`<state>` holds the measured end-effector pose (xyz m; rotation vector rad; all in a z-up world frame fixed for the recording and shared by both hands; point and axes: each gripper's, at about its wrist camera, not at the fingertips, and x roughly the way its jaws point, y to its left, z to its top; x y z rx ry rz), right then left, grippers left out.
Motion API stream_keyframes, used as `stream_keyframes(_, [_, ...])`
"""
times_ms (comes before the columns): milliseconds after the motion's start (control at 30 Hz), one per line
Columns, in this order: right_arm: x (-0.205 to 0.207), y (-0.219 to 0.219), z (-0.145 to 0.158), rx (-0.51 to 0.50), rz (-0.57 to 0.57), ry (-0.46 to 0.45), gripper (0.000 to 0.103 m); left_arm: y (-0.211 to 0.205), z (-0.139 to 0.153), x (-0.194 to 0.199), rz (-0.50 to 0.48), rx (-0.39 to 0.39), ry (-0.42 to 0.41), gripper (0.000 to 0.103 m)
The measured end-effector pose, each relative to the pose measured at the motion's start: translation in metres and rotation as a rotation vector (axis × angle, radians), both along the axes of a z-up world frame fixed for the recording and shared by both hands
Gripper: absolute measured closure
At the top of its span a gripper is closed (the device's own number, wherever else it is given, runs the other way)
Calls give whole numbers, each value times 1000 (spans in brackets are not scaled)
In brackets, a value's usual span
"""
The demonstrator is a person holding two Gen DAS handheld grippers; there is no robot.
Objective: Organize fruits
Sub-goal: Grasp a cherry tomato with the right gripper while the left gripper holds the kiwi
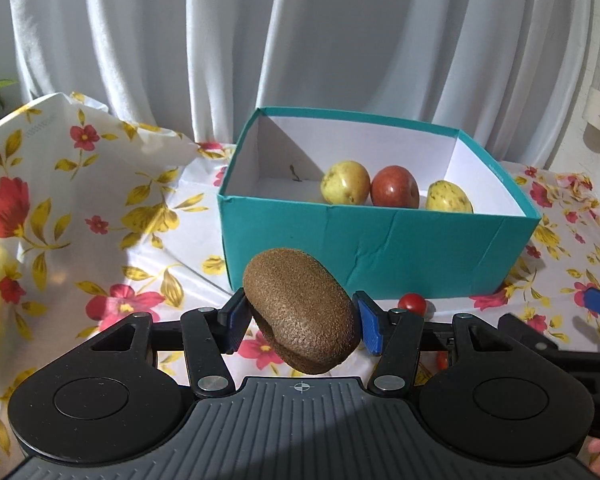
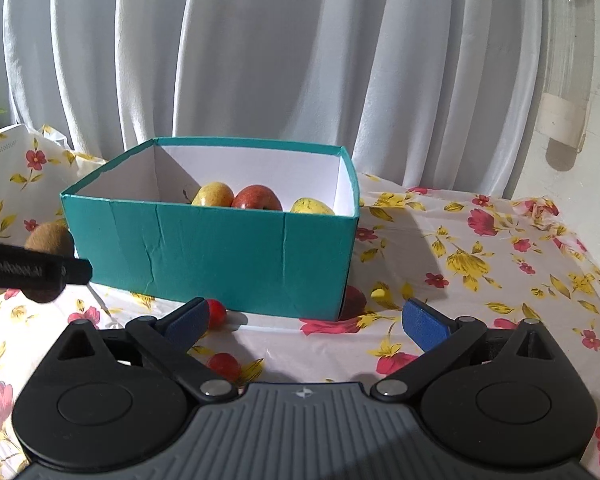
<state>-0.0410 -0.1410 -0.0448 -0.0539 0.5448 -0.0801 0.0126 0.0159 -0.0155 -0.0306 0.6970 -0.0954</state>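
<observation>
My left gripper (image 1: 300,322) is shut on a brown kiwi (image 1: 302,308) and holds it above the cloth, in front of the teal box (image 1: 380,252). The box holds a yellow apple (image 1: 345,182), a red apple (image 1: 394,186) and another yellow fruit (image 1: 449,197). The kiwi (image 2: 49,239) also shows at the left of the right wrist view, left of the box (image 2: 220,252). My right gripper (image 2: 306,324) is open and empty in front of the box. Two cherry tomatoes lie by it, one (image 2: 217,312) at the left finger, one (image 2: 225,365) nearer.
A floral tablecloth (image 2: 480,264) covers the table. A white curtain (image 2: 260,60) hangs behind. A raised fold of floral cloth (image 1: 60,168) stands at the left. A tomato (image 1: 412,303) lies at the box's front. A clear tube (image 2: 566,64) hangs on the right wall.
</observation>
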Motion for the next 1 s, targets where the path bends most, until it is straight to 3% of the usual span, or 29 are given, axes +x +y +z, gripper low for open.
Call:
stream_keyframes(367, [27,25,-43,-5,63,108,18,20,3,-4,47,11,15,43])
stream_keyframes(500, [32,29,-51,1,73,139,29,23,3,-5,56,12,19,43])
stream_keyframes(600, [34,29,-55,8,74,158,38,25,3,-5,58,8,20,43])
stream_keyframes(833, [34,28,-56,19,81,156,44,26,3,-5,57,2,23,43])
stream_keyframes(1000, [32,31,-55,23,102,154,56,26,3,-5,55,2,22,43])
